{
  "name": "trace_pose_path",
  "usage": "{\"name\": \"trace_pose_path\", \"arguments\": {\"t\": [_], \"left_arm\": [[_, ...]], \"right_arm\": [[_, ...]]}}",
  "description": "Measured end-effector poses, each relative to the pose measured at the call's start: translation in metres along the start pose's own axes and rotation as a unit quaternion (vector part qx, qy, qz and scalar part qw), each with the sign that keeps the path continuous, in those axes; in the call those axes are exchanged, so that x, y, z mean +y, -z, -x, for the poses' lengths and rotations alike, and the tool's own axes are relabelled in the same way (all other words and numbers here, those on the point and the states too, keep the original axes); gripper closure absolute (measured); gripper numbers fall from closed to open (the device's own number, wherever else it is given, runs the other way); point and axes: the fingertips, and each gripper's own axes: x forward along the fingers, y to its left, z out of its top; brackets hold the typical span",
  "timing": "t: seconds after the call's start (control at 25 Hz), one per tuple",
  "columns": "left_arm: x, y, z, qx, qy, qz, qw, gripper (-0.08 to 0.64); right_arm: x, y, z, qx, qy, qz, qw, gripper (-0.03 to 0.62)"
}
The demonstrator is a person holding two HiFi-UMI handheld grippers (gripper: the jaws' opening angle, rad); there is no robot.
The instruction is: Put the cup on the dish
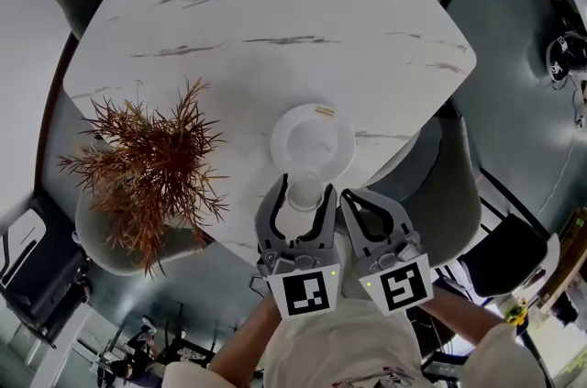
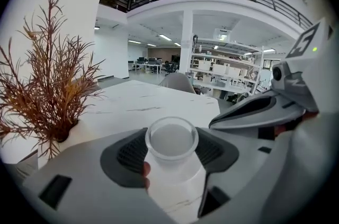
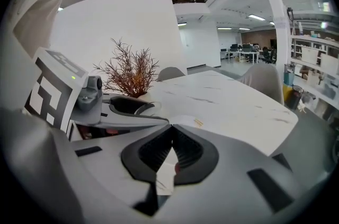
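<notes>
cup: upright, mouth up, long axis vertical, clamped in left gripper; just short of dish, on its near edge, not yet over it. right gripper: jaws pressed together, empty, near-right of dish, slightly farther off.

Left gripper, right gripper grey; pads black, ribbed; sleeves white
</notes>
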Motion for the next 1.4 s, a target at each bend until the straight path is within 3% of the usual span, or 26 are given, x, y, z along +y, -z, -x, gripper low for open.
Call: {"name": "trace_pose_path", "arguments": {"t": [0.84,1.4], "left_arm": [[0.007,0.015,-0.043,0.01,0.009,-0.012,0.9998,0.284],[0.009,0.012,-0.054,-0.011,-0.002,-0.012,0.9999,0.282]], "right_arm": [[-0.027,0.019,-0.031,0.016,0.037,-0.038,0.998,0.586],[-0.042,0.022,-0.021,0.014,0.054,-0.065,0.996,0.586]]}}
